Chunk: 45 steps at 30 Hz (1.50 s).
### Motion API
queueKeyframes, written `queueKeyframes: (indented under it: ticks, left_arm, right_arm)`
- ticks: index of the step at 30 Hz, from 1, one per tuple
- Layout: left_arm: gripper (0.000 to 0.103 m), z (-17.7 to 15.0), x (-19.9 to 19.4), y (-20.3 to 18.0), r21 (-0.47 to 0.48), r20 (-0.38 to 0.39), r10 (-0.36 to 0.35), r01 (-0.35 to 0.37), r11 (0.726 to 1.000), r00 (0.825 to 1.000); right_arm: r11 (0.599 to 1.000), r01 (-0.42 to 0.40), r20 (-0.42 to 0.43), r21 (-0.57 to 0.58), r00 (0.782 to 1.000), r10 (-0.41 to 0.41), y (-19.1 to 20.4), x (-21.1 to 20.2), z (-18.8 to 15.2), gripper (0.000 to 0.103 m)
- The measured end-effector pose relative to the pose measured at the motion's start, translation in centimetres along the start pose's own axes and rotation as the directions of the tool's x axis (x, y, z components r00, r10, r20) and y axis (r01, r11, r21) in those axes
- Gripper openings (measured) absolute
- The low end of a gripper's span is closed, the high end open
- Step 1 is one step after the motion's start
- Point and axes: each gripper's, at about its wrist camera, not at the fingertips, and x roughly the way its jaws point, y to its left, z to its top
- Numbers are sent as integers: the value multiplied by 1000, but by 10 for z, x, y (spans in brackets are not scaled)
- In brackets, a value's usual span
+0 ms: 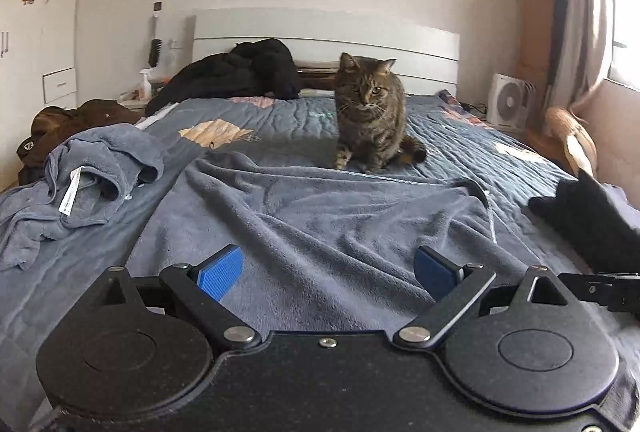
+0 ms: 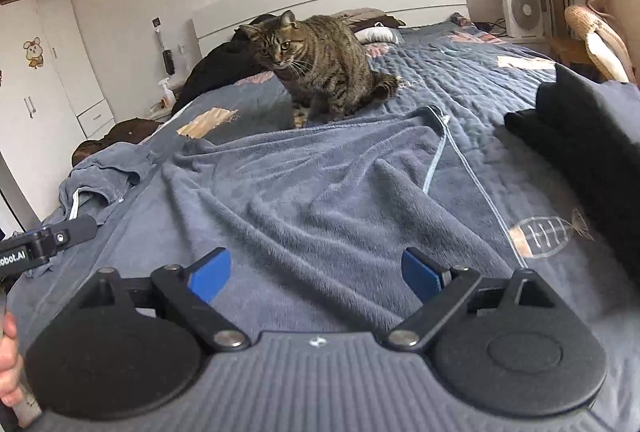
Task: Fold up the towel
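A grey-blue towel [image 1: 320,216] [image 2: 312,192] lies spread and wrinkled across the near part of the bed. My left gripper [image 1: 326,272] hangs just above its near portion, jaws wide apart, with only towel surface showing between the blue pads [image 1: 222,272]. My right gripper [image 2: 316,274] is likewise open over the towel's near edge, nothing between its pads [image 2: 210,274]. The towel's far right corner [image 2: 436,114] with its pale trim lies close to the cat. The left gripper's tip [image 2: 48,238] shows at the left edge of the right wrist view.
A tabby cat [image 1: 368,112] [image 2: 316,68] sits on the quilted bedspread [image 1: 460,136] just beyond the towel. A second crumpled grey towel [image 1: 88,176] lies left. Dark folded cloth [image 1: 592,224] [image 2: 588,156] lies right. Black clothing [image 1: 240,72] is piled at the headboard. A fan [image 2: 524,10] stands far right.
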Motion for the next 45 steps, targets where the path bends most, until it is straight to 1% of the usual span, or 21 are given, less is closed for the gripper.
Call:
queueKeyframes:
  ticks: [2, 5, 8, 10, 13, 18, 21, 24, 26, 29, 31, 33, 36, 41, 45]
  left_arm:
    - [92, 0, 4, -4, 4, 4, -4, 4, 1000, 1000]
    - [92, -3, 12, -15, 45, 5, -4, 4, 999, 1000]
    - [92, -5, 23, -26, 92, -5, -4, 4, 996, 1000]
    - [92, -6, 29, -32, 115, -10, -5, 7, 993, 1000]
    - [92, -7, 28, -33, 99, -8, -22, 23, 995, 1000]
    - [93, -7, 20, -30, 48, 2, 7, -7, 999, 1000]
    - [94, -9, 19, -28, 15, -7, 35, -35, 999, 999]
    - [95, -9, 15, -27, -36, 17, 43, -42, 998, 999]
    - [95, -11, 15, -29, -44, 17, 45, -44, 998, 999]
    - [95, -17, 18, -34, -24, 25, 62, -61, 998, 998]
    - [95, -21, 22, -35, -35, 19, 66, -65, 997, 998]
    - [95, -23, 27, -35, -48, 10, 78, -78, 996, 997]
    - [95, -22, 29, -38, -52, 18, 88, -87, 995, 996]
    - [95, -23, 33, -47, 10, 43, 112, -113, 994, 993]
    - [95, -26, 45, -51, 36, 28, 136, -137, 990, 990]
  right_arm:
    - [1000, -12, 1, 6, 1000, 12, -2, 10, 2, 92]
    - [1000, -22, -11, -15, 1000, 22, -1, 18, 4, 92]
    - [998, -13, -17, -58, 1000, 12, -1, 18, 9, 92]
    - [997, 2, -7, -83, 1000, -3, 0, 16, 14, 92]
    - [995, 15, 12, -101, 1000, -14, 0, 12, 24, 92]
    - [995, 16, 38, -102, 999, -12, 0, 12, 37, 92]
    - [994, 10, 38, -105, 999, -6, -1, 15, 35, 92]
    - [994, 5, 40, -106, 999, -1, -2, 18, 31, 92]
    - [994, -5, 33, -107, 999, 9, -2, 19, 28, 92]
    - [993, -17, 32, -113, 999, 21, -2, 22, 30, 92]
    - [993, -21, 36, -114, 999, 26, -4, 23, 32, 92]
    - [993, -23, 39, -112, 999, 28, -10, 28, 40, 92]
    - [992, -25, 44, -122, 999, 31, -17, 39, 59, 92]
    - [987, -57, 91, -151, 993, 71, -24, 59, 102, 92]
    - [980, -81, 101, -181, 990, 100, -19, 85, 132, 92]
